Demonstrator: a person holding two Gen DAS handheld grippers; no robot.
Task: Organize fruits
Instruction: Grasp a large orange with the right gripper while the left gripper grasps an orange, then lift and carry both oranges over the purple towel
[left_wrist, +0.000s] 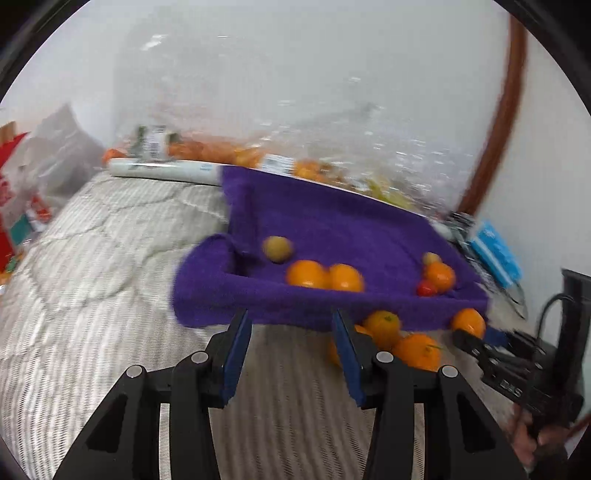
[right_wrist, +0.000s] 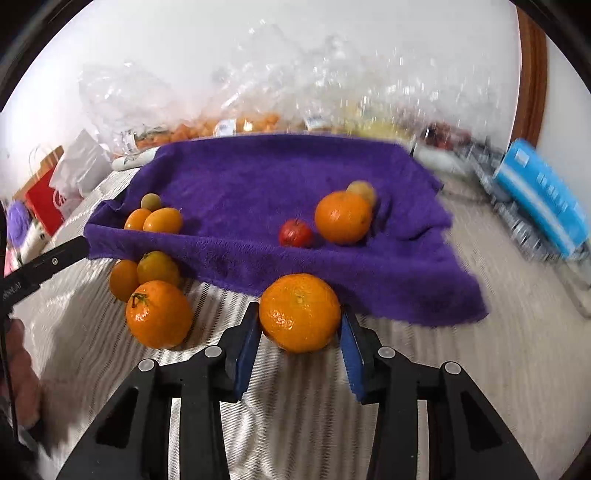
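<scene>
Right gripper (right_wrist: 299, 325), low centre of the right wrist view, brackets a large orange (right_wrist: 300, 312) lying on the striped bedcover (right_wrist: 424, 369) just at the near hem of the purple towel (right_wrist: 258, 177); whether its blue pads press the peel or only flank it I cannot tell. Left gripper (left_wrist: 290, 325), bottom centre of the left wrist view, hangs spread and empty before the same hem. On the towel lie two small oranges (right_wrist: 162, 220) at left, and a red fruit (right_wrist: 295, 232) beside another orange (right_wrist: 342, 217) right of centre; three more oranges (right_wrist: 159, 314) sit off the cloth at lower left. Likely risk: a shallow, off-centre squeeze on the round peel could squirt the fruit forward under the hem, or a dragged lift could ruck the towel and set the sorted fruit rolling
</scene>
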